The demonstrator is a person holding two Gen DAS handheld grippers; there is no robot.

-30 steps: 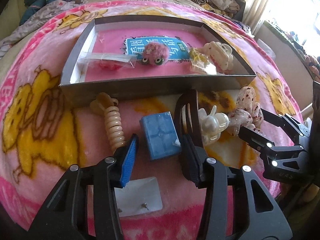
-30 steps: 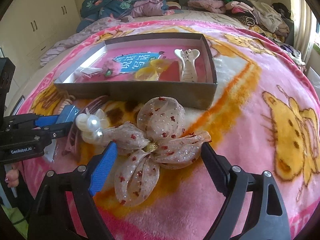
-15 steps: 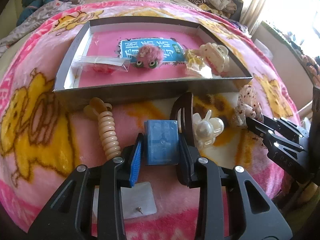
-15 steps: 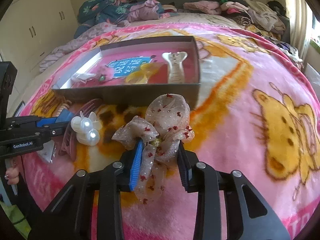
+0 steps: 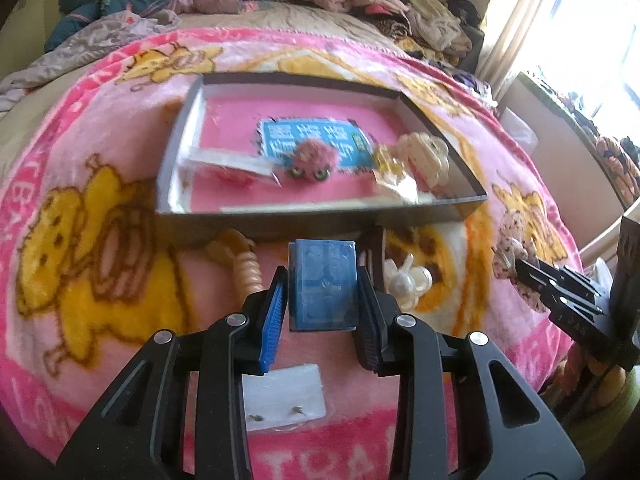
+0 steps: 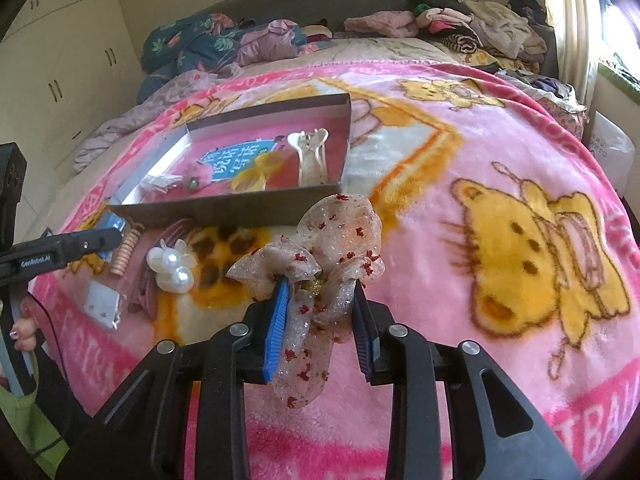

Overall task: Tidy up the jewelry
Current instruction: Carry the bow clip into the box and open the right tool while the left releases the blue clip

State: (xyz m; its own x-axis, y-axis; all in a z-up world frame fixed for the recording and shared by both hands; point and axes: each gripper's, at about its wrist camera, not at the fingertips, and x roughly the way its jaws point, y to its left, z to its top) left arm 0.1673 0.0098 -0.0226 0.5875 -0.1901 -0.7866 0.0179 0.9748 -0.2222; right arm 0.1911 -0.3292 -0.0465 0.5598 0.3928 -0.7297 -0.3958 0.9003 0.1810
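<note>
Gripping two pieces at once, both bound for the tray.
Left gripper (image 5: 322,304) clamps the blue box (image 5: 323,282) just short of the tray (image 5: 320,218); right gripper (image 6: 320,320) pinches the sheer bow (image 6: 320,256) at its knot, loops hanging free, near the tray's front corner.

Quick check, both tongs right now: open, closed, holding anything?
Left tongs: closed on the blue box.
Right tongs: closed on the sheer bow hair clip.

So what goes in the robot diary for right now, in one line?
left gripper: shut on blue box | right gripper: shut on bow | tray: ahead
</note>
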